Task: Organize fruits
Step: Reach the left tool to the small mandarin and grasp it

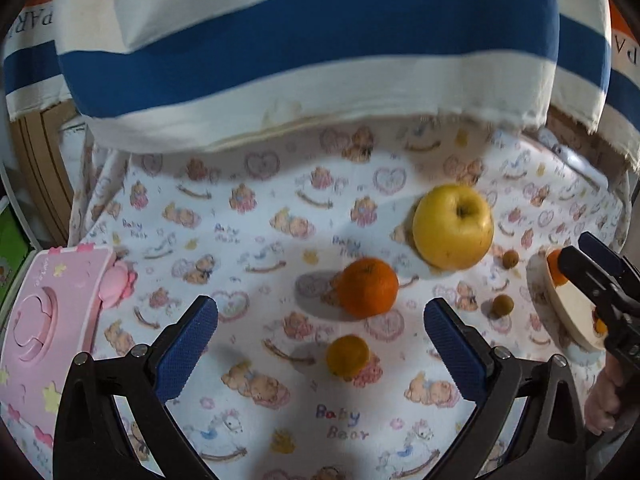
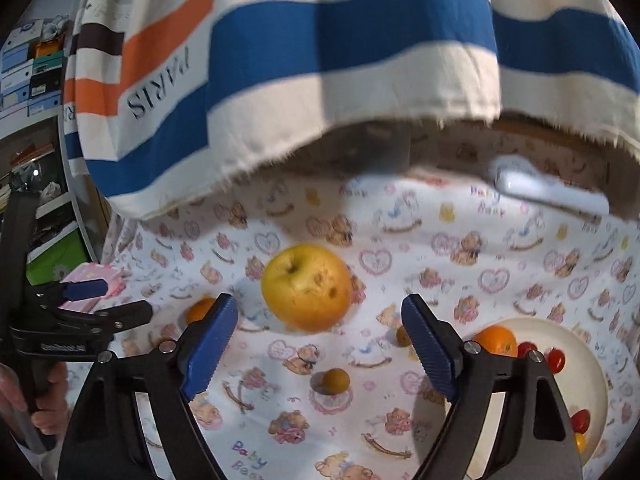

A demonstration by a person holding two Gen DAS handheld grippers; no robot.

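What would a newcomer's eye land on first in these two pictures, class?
Probably the large round yellow apple, sitting mid-cloth on the bear-printed white tablecloth. Next, the bright round orange tangerine just in front of it, between the apple and the open left gripper. Behind everything hangs a person's blue-and-cream striped top.

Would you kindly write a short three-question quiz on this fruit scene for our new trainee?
1. True or false: the yellow apple lies on the plate.
2. Which holds a fruit? A) left gripper B) right gripper C) neither
3. Fill in: the cherry tomatoes lie on the ____.

Key: 1 false, it rests on the printed cloth; 2 C, both stand open and empty; 3 plate.
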